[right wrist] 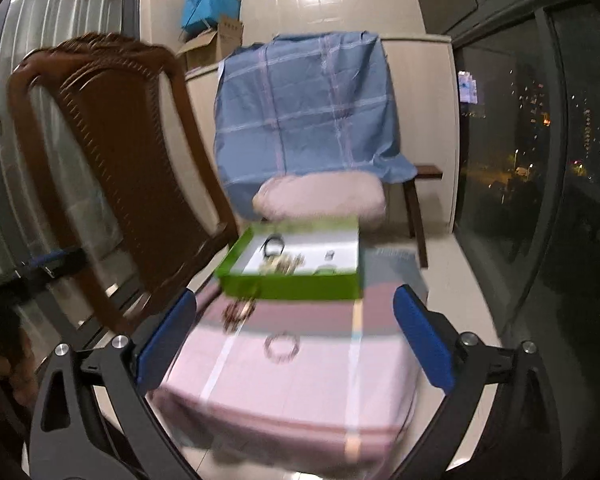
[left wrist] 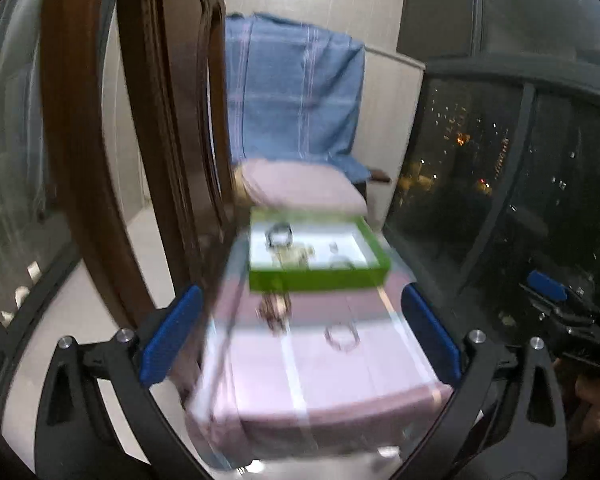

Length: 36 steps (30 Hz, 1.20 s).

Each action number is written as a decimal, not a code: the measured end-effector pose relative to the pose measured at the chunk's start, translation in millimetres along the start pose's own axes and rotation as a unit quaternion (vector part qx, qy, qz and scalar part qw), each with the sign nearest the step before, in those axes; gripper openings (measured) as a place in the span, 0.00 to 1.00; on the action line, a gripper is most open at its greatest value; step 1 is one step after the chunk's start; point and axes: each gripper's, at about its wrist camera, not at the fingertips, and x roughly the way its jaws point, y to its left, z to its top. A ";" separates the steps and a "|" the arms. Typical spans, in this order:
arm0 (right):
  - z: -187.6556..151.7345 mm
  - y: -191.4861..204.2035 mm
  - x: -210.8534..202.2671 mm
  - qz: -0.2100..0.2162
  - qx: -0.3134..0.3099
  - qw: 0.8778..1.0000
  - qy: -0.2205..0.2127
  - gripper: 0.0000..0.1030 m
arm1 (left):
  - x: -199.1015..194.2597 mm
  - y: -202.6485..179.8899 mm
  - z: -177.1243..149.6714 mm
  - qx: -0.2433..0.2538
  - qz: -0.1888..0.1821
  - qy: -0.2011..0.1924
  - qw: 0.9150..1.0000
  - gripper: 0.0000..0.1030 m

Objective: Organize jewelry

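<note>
Right wrist view: right gripper (right wrist: 296,340) spread wide, empty, above a ring-shaped bracelet (right wrist: 281,347) on the pink-clothed counter (right wrist: 320,400). Beaded bracelet (right wrist: 238,312) lying just near of the green box (right wrist: 292,284). Left gripper (left wrist: 300,336) likewise spread, empty. Best: descend straight, straddle one rim, pinch gently, lift clear over the box wall.

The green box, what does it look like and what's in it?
The green box is a shallow open tray, bright green outside and white inside, probably cardboard. It sits flat at the far end of the pink striped cloth. Inside lie a dark band, a gold-looking jumble and small blurry pieces. Neither tool touches it.
</note>
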 end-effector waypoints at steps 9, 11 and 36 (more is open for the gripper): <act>-42.5 24.5 -24.7 -0.007 -0.014 1.000 0.017 0.94 | 4.6 -14.9 -61.9 0.002 0.014 0.063 0.998 0.96; -43.9 26.6 -28.4 -0.009 -0.015 1.000 0.014 0.94 | 1.8 -14.9 -60.8 0.000 0.016 0.059 0.998 0.96; -48.2 14.6 -29.5 -0.005 0.000 1.000 0.026 0.94 | 22.8 -25.6 -57.7 0.009 0.011 0.074 0.997 0.96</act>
